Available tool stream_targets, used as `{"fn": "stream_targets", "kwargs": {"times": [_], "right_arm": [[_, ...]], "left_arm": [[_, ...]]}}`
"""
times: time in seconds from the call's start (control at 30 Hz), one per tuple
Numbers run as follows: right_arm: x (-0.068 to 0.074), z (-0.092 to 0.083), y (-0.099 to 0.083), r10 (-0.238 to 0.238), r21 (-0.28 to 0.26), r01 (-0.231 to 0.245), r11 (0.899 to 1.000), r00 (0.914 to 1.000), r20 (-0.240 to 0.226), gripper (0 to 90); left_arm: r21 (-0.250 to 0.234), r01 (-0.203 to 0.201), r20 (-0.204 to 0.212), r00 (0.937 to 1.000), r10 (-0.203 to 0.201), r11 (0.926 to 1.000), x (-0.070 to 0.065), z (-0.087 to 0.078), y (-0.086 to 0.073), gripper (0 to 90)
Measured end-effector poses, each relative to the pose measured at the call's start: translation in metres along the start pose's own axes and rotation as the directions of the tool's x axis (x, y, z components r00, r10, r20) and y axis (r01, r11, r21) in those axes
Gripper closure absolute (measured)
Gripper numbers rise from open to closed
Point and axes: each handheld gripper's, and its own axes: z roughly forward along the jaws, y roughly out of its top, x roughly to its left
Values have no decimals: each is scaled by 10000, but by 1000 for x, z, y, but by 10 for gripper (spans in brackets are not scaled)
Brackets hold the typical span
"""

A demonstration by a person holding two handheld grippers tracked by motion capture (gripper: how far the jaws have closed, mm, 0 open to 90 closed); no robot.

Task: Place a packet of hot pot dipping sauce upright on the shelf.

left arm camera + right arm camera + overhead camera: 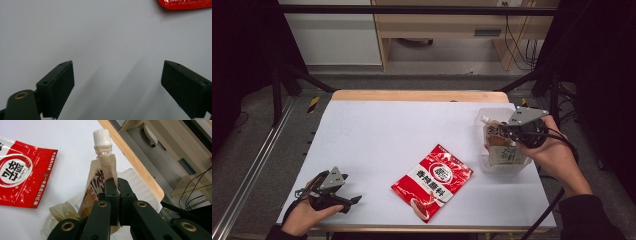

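Spouted pouch (pixel 100 185): a beige stand-up pouch with a white screw cap and a clear neck is seen; dark characters and an orange picture are printed on its front. It is held almost upright, the cap pointing to 12 o'clock in the right gripper view.
Place of pouch: at about 3 o'clock of the table (pixel 377 130) in the high view, it is kept over a clear plastic tray (pixel 507 167), the lower end inside the tray walls. Whether the tray floor is touched cannot be told.
Second pouch (pixel 62 211): a pale pouch is lying in the tray, at 9 o'clock of the held one.
Right gripper (pixel 117 195): the two black jaws are pressed together on the flat edge of the spouted pouch, below the neck. The gripper is pointed toward 10 o'clock in the high view, and its grey plate is turned up.
Right hand (pixel 557 150): it is wrapped around the gripper body, the forearm coming from 5 o'clock.
Left gripper (pixel 343 200): it is rested low at 8 o'clock of the table; the jaws are kept wide apart, with nothing between them.
Left hand (pixel 304 212): it is laid by the near table edge, gripper pointing to 3 o'clock.
Red sachet (pixel 432 181): a red and white flat packet is lying near the centre, at 6 o'clock, well apart from both grippers.
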Motion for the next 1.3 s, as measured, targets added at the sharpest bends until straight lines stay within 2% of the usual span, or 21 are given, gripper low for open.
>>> {"fn": "stream_targets", "kwargs": {"times": [0.67, 0.83, 1.1, 1.3], "right_arm": [[4, 8, -11, 27, 486, -7, 9988, 9992, -402, 882], [4, 10, -14, 155, 572, -130, 9983, 9990, -430, 880], [9, 18, -18, 129, 1049, -55, 9945, 9975, -695, 872], [10, 20, -19, 335, 1199, -244, 9925, 9966, -749, 861]], "left_arm": [[144, -124, -9, 9999, 124, 9998, -1, 1, 0, 114], [169, -134, -9, 9999, 134, 9998, -1, 2, 0, 114], [216, -146, -8, 9999, 147, 9997, -1, 2, 0, 114], [329, -170, -25, 9999, 171, 9993, -1, 3, -1, 114]]}}
